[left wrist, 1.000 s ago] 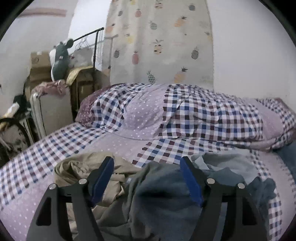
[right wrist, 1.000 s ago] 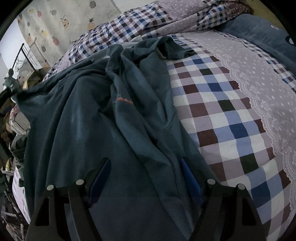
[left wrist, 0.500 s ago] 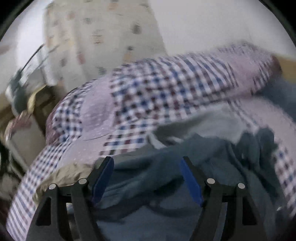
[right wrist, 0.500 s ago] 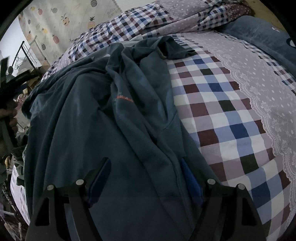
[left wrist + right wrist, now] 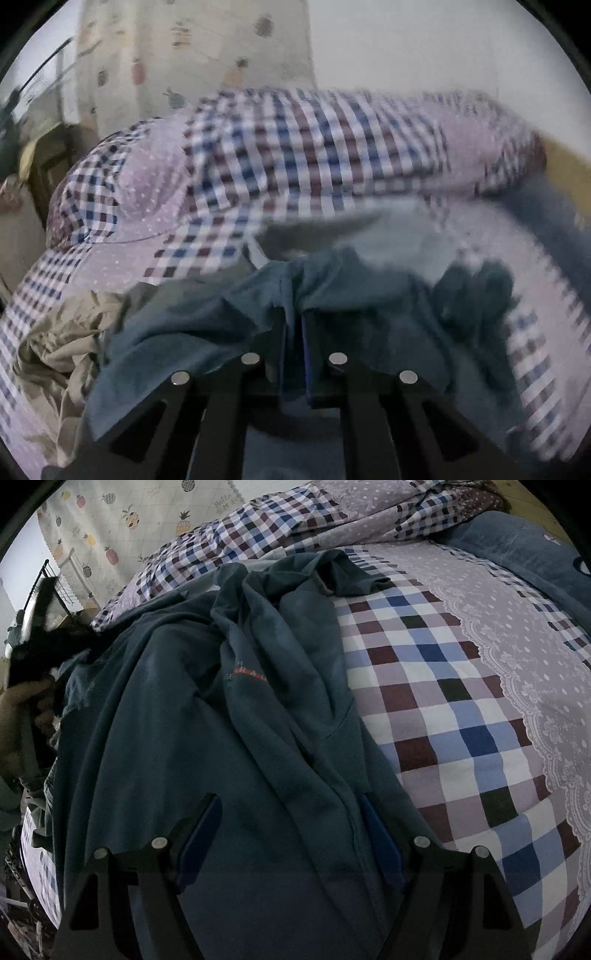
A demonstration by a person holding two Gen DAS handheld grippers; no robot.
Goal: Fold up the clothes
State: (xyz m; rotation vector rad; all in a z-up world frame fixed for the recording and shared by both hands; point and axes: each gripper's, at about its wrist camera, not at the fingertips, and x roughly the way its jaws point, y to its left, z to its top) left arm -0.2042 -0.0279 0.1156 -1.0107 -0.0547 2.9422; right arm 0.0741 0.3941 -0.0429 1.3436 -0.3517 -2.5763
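A dark teal shirt [image 5: 184,720] with a small orange print lies crumpled across the checked bed. In the left wrist view my left gripper [image 5: 293,325] has its jaws closing tight, and a raised fold of the teal shirt [image 5: 351,295] is pinched between the blue pads. My right gripper [image 5: 291,830] hovers open over the near part of the shirt, with cloth lying under and between its fingers but not pinched. At the far left of the right wrist view a hand [image 5: 22,709] holds the left gripper at the shirt's edge.
A beige garment [image 5: 62,339] lies bunched left of the teal shirt. A rolled checked duvet [image 5: 295,147] runs along the back of the bed, with a blue blanket [image 5: 517,546] at the far right. The checked sheet [image 5: 443,701] is bare to the right. A pineapple-print curtain [image 5: 203,55] hangs behind.
My left gripper swung right from the beige garment onto the teal shirt and its jaws went from wide apart to shut on a fold. The right gripper stayed still and open.
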